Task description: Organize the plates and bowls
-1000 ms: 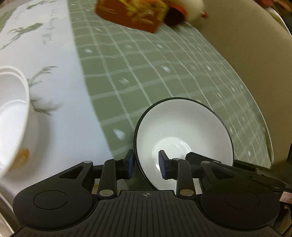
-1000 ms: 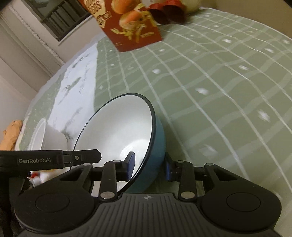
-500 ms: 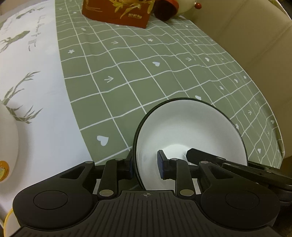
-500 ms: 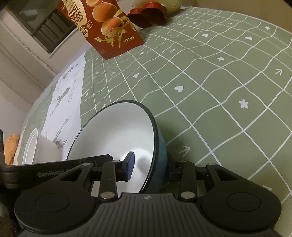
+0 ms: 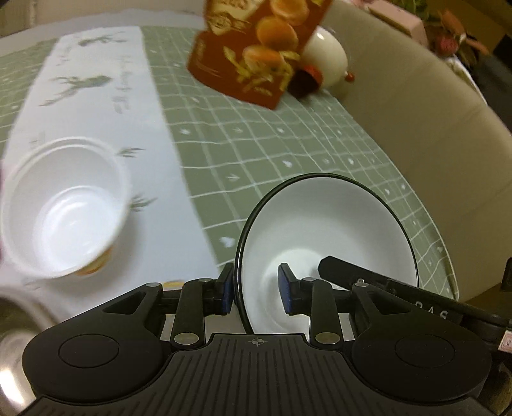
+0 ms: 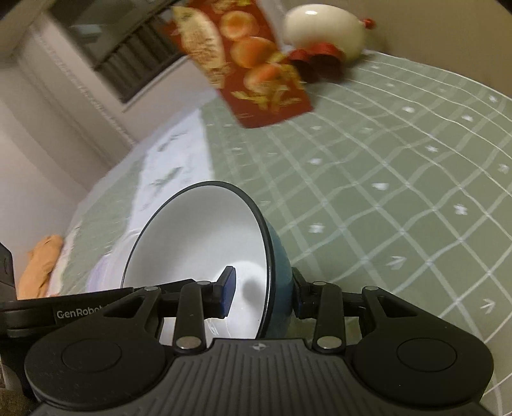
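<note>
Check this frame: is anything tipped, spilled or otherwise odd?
Nothing spilled or damaged. The blue bowl is tilted steeply, pinched on opposite rim sides by the left gripper and right gripper. The white plastic cup is empty; blur hides finer detail.

bowl (image 5: 326,230) (image 6: 204,243): white inside, dark rim, teal-blue outside. both grippers (image 5: 256,288) (image 6: 260,294) black w/ blue pads. tablecloth (image 5: 256,150) (image 6: 384,179): sage green, white grid w/ small white hearts, stars & arrows; white strip w/ green leafy print down the middle. cup (image 5: 64,208): white, bit of orange at base. box (image 5: 256,51) (image 6: 252,64): dark red w/ orange-yellow food pics. jar (image 5: 326,60) (image 6: 323,28): cream. orange cloth (image 6: 41,265) at table edge.
</note>
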Motion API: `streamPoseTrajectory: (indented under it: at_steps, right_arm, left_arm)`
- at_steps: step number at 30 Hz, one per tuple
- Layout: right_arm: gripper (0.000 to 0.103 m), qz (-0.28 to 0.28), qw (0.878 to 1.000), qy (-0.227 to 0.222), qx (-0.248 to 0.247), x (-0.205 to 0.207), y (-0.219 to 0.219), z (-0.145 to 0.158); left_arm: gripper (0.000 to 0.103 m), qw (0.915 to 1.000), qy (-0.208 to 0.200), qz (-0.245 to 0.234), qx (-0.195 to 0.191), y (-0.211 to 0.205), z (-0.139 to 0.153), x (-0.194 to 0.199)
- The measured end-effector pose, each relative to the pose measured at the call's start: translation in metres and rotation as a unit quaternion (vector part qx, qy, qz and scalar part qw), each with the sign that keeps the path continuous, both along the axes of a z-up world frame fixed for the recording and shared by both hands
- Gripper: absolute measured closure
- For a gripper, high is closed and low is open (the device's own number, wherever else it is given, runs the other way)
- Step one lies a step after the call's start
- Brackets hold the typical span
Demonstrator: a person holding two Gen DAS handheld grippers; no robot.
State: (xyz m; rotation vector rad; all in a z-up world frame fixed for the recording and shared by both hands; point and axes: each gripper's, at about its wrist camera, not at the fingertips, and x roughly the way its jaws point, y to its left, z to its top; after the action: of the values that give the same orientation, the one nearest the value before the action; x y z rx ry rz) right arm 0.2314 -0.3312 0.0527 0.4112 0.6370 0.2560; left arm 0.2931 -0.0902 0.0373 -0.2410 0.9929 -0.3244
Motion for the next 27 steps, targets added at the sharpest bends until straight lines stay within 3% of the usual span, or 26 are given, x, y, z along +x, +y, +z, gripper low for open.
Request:
streamPoseTrajectory:
  at_steps: [5,13,17,27]
  right_arm:
    - [0.067,0.040,0.999,0.005,-0.005,-0.011,0.038,0.001]
    - [0.067,0.071,0.996,0.051,-0.034,-0.021,0.084,-0.031]
    - [0.067,0.074,0.994,0.069,-0.041,-0.024,0.088,-0.044]
    - [0.067,0.067,0.994,0.065,-0.049,-0.025,0.090,-0.049]
  left_arm:
    - [0.072,0.9995,0.013,0.027,0.010,0.037,-0.005,-0.029]
    - [0.072,0.9971,0.057,0.049,0.013,0.070,-0.040,-0.053]
    - [0.074,0.9966,0.062,0.055,0.002,0.078,-0.048,-0.058]
    - [0.082,0.9961,0.061,0.063,-0.017,0.089,-0.044,-0.065]
